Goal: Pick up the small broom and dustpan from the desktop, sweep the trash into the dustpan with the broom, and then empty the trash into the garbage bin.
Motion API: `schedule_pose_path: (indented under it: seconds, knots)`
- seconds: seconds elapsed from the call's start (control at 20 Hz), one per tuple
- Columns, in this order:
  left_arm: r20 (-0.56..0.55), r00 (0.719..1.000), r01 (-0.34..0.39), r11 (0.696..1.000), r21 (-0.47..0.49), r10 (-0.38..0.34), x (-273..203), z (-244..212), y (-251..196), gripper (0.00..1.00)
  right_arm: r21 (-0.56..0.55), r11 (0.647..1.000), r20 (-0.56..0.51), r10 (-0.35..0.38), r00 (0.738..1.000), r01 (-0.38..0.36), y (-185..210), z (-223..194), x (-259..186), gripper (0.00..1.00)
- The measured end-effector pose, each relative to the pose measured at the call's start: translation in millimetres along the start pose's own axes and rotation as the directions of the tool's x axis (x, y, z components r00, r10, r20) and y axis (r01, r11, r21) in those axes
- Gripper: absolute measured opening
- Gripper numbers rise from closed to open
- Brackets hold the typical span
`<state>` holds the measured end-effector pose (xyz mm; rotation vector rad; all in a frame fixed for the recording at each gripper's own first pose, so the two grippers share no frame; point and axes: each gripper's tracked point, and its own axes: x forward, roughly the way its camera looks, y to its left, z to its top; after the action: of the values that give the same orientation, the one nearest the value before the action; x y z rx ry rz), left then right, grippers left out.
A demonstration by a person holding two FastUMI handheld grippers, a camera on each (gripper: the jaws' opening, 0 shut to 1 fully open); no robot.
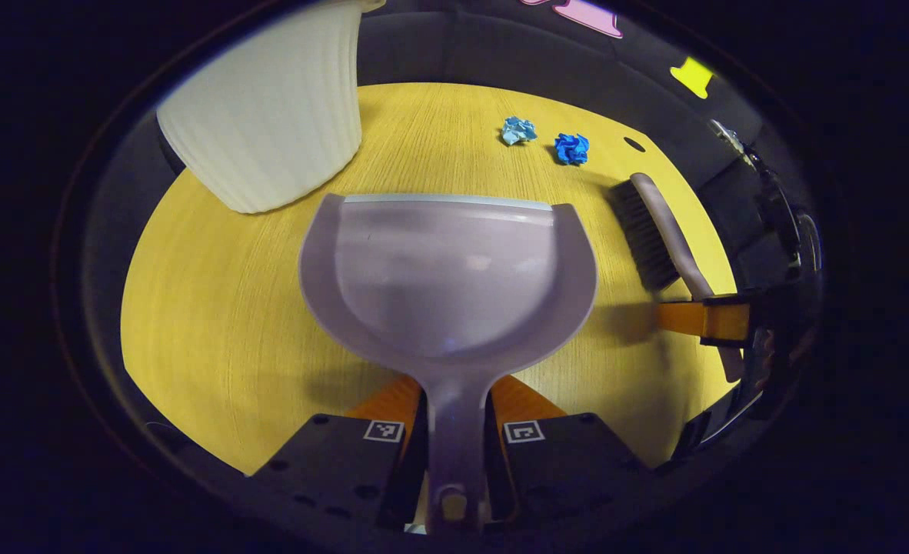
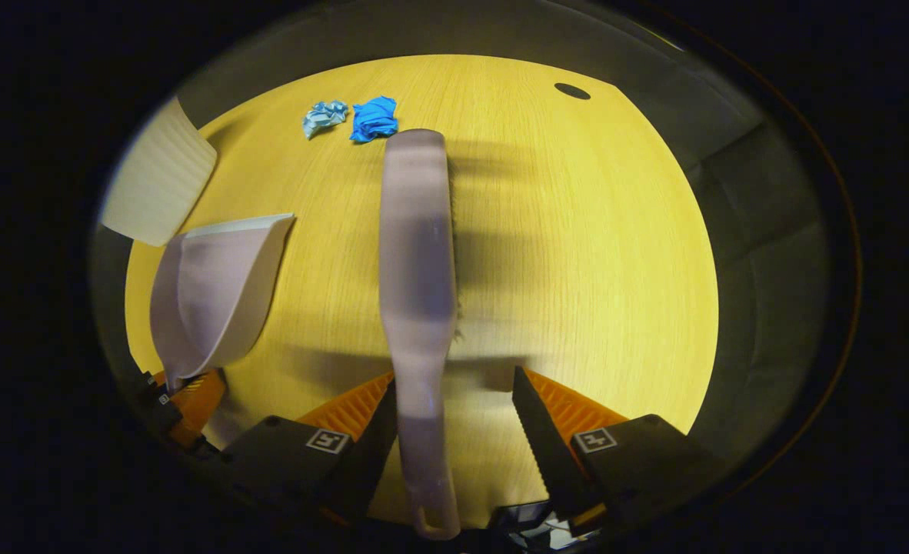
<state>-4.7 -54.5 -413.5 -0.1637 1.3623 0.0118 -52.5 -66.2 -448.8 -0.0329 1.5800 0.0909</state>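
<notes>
Left tongs [image 1: 454, 431] were clamped on the dustpan [image 1: 447, 277] handle. Right tongs [image 2: 454, 415] stood apart around the broom [image 2: 416, 254] handle, not yet clamped. Paper trash [image 2: 374, 118] lay unswept ahead of the broom; sweeping and emptying into the bin [image 1: 270, 108] remained.

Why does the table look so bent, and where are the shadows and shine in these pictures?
Left gripper view: fisheye lens bows the table; soft glare on the dustpan; a shadow beneath it. Right gripper view: same bulge; the broom casts blurry shadow bands across the wood to its right.
</notes>
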Motion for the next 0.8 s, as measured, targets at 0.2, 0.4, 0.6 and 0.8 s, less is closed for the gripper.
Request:
schedule_pose_path:
  seconds: [0.2, 0.4, 0.6, 0.8]
  knots:
    - [-0.007, 1.0, 0.005, 1.0, 0.016, -0.005, -0.5, 0.0, 2.3, 0.31, 0.058, 0.997, -0.028, 0.049, 0.998, -0.048, 12.8, 6.1, -0.2, 0.51]
    - [-0.015, 1.0, 0.002, 1.0, 0.027, -0.001, 0.7, 1.4, 5.1, 0.31, 0.065, 0.993, -0.032, 0.103, 0.994, -0.101, 16.3, 18.6, 6.2, 0.35]
    - [-0.031, 0.999, -0.01, 0.998, 0.066, 0.012, -3.1, 2.7, 11.5, 0.31, 0.112, 0.983, 0.034, 0.141, 0.989, -0.144, 5.4, 77.3, 2.0, 0.28]
    - [-0.048, 0.999, -0.004, 0.997, 0.079, 0.008, -4.3, 1.2, 11.6, 0.31, -0.132, 0.99, 0.094, -0.028, 0.995, 0.04, -42.1, 170.1, 17.5, 0.28]
